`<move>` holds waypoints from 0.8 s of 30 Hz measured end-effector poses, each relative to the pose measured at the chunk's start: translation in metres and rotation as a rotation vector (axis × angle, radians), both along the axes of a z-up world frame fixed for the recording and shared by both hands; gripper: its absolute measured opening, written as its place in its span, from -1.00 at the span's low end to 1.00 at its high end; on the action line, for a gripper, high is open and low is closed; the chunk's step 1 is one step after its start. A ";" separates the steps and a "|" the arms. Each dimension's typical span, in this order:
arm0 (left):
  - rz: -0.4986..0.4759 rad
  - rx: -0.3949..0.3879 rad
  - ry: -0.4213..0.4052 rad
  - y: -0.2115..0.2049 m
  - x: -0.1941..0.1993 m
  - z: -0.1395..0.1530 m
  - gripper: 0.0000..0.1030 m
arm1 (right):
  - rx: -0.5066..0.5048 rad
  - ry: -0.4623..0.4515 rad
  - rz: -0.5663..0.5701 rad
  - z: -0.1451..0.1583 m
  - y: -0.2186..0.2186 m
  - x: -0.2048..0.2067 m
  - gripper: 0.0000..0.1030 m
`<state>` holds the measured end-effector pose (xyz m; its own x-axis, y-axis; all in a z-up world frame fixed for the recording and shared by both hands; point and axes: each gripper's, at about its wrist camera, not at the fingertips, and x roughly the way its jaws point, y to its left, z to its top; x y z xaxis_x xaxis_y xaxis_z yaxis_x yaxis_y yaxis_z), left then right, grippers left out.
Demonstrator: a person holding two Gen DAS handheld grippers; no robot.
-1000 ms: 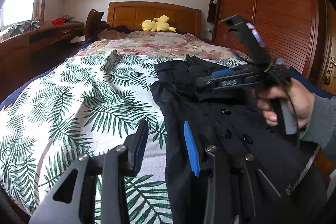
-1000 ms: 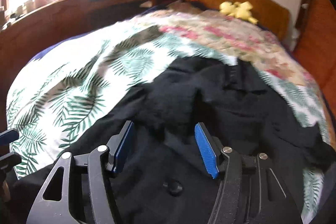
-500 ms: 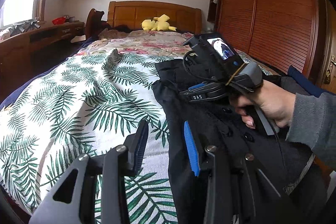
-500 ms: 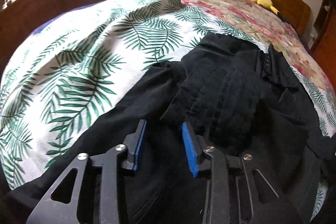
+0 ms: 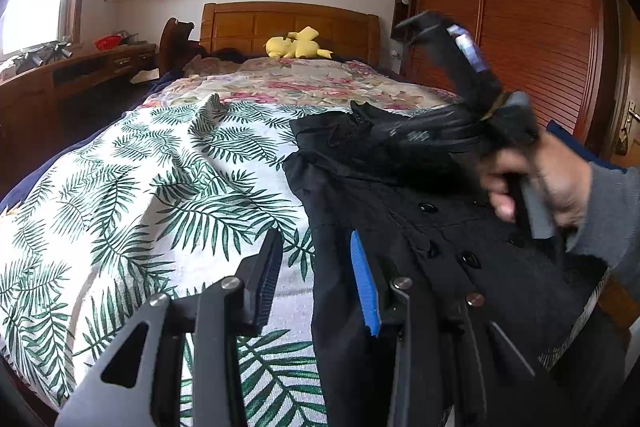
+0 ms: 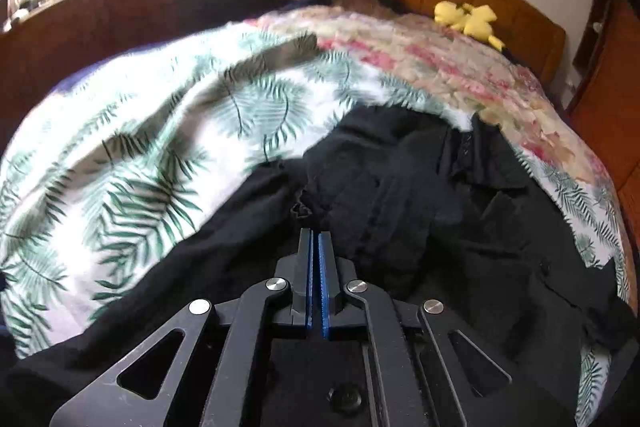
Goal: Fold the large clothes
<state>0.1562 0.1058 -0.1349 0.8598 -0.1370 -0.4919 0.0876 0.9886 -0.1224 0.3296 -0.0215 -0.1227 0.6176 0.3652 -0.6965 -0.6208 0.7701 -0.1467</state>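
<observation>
- A big black coat (image 5: 440, 227) is lying on the bed with the leaf blanket (image 5: 140, 195), filling the side from 3 o'clock to 6 o'clock in the left wrist view.
- In the right wrist view the same coat (image 6: 400, 207) is spreading from the middle down to 6 o'clock, with a bunched part in the middle.
- The left gripper (image 5: 316, 267) is hanging over the coat's edge at 6 o'clock. Its jaws are apart and are holding nothing.
- One blue pad is sitting over the black cloth and the other is sitting over the blanket.
- The right gripper (image 6: 314, 283) is pointing at the bunched cloth. Its jaws are pressed together.
- It is hard to see past the pads, so maybe a thin bit of cloth is pinched there, but I cannot be sure.
- In the left wrist view the person's right hand (image 5: 536, 183) is looking blurry at 3 o'clock, above the coat buttons (image 5: 470, 259).
- The coat is looking soft and floppy, and thick too, so it is likely heavy for one gripper.
- It will sag and slide if it is held by one spot only.
- A good place to grab is the long edge or a corner, with one gripper on each end.
- The buttons are hard and bumpy, so pinching on plain cloth beside them is better.
- A yellow plush toy (image 5: 296, 43) is lying far off at 12 o'clock by the headboard.
</observation>
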 end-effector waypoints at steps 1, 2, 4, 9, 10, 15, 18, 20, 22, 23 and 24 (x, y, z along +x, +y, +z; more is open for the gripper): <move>-0.001 -0.001 0.001 0.000 0.000 0.000 -0.34 | 0.018 -0.008 0.008 0.006 -0.005 -0.004 -1.00; -0.002 0.000 0.001 -0.001 0.001 0.000 -0.34 | 0.030 -0.020 0.011 0.013 -0.011 -0.010 -1.00; -0.010 0.001 0.001 -0.004 0.002 0.001 -0.34 | 0.065 -0.037 0.010 0.027 -0.025 -0.020 -1.00; -0.033 0.018 -0.021 -0.017 -0.001 0.008 -0.34 | 0.168 -0.072 -0.013 0.055 -0.068 -0.049 -1.00; -0.038 0.019 -0.024 -0.019 -0.001 0.009 -0.34 | 0.190 -0.068 -0.018 0.059 -0.076 -0.054 -1.00; -0.059 0.027 -0.021 -0.034 0.003 0.013 -0.34 | 0.243 -0.089 -0.059 0.071 -0.115 -0.078 -1.00; -0.072 0.032 -0.026 -0.044 0.005 0.016 -0.34 | 0.260 -0.110 -0.091 0.076 -0.138 -0.090 -1.00; -0.083 0.035 -0.026 -0.052 0.007 0.019 -0.34 | 0.274 -0.119 -0.119 0.077 -0.155 -0.096 -1.00; -0.091 0.044 -0.026 -0.060 0.008 0.021 -0.33 | 0.267 -0.129 -0.140 0.076 -0.169 -0.103 -1.00; -0.097 0.047 -0.028 -0.065 0.008 0.022 -0.34 | 0.260 -0.132 -0.150 0.074 -0.174 -0.105 -1.00; -0.103 0.049 -0.029 -0.068 0.009 0.023 -0.34 | 0.256 -0.131 -0.156 0.073 -0.179 -0.106 -1.00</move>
